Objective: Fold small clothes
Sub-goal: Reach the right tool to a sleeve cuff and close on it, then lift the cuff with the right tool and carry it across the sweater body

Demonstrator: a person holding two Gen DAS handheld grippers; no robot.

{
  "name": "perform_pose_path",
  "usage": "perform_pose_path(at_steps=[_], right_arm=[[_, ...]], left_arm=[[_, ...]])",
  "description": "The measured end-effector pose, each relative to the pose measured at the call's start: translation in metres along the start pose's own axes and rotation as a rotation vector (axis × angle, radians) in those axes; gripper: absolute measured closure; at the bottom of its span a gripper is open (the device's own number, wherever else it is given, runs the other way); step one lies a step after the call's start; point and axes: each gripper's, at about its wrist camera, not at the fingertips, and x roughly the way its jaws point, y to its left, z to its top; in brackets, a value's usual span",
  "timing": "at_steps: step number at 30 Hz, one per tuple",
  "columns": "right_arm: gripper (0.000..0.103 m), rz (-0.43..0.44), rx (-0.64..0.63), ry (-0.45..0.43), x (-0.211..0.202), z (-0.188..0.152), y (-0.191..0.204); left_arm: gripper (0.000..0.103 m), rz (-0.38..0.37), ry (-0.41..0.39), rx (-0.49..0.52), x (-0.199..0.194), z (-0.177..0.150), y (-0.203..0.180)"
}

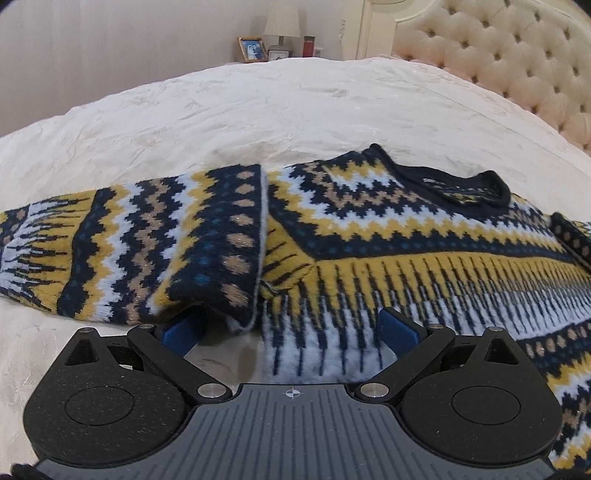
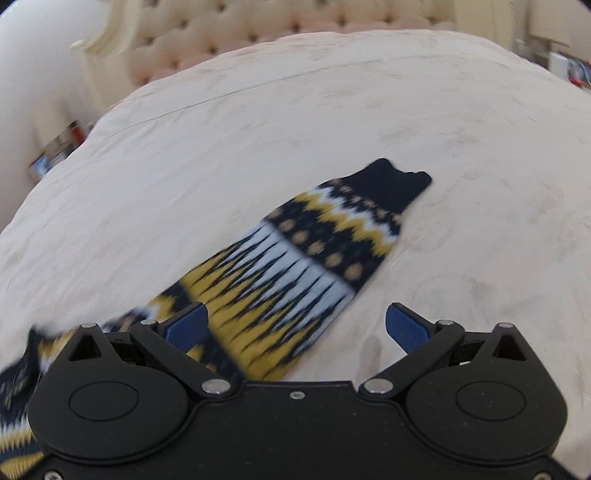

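A small knit sweater in navy, yellow, white and tan lies flat on the white bed, neck hole toward the right. Its left sleeve stretches out to the left. My left gripper is open, low over the armpit area, its blue pads either side of the sleeve seam and the sweater body. In the right wrist view the other sleeve lies stretched out, navy cuff far away. My right gripper is open above the sleeve's near end, holding nothing.
A tufted cream headboard stands at the right of the left wrist view and also shows in the right wrist view. A nightstand with a lamp, a photo frame and a red jar is beyond the bed.
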Motion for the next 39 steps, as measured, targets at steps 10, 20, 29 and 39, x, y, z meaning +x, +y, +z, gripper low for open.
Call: perform_pose_path(at_steps=[10, 20, 29, 39], right_arm=[[0.030, 0.003, 0.167, 0.005, 0.044, 0.009, -0.021], [0.089, 0.067, 0.052, -0.121, -0.018, 0.035, 0.013], [0.089, 0.252, -0.237, -0.229, -0.121, 0.041, 0.131], [0.088, 0.470, -0.545, -0.164, -0.141, -0.058, 0.234]], left_arm=[[0.001, 0.012, -0.020, 0.043, 0.007, -0.006, -0.005], [0.002, 0.002, -0.014, 0.044, 0.005, -0.005, -0.005], [0.002, 0.027, 0.000, 0.020, -0.003, 0.004, 0.006], [0.002, 0.037, 0.021, -0.050, -0.007, 0.014, 0.028]])
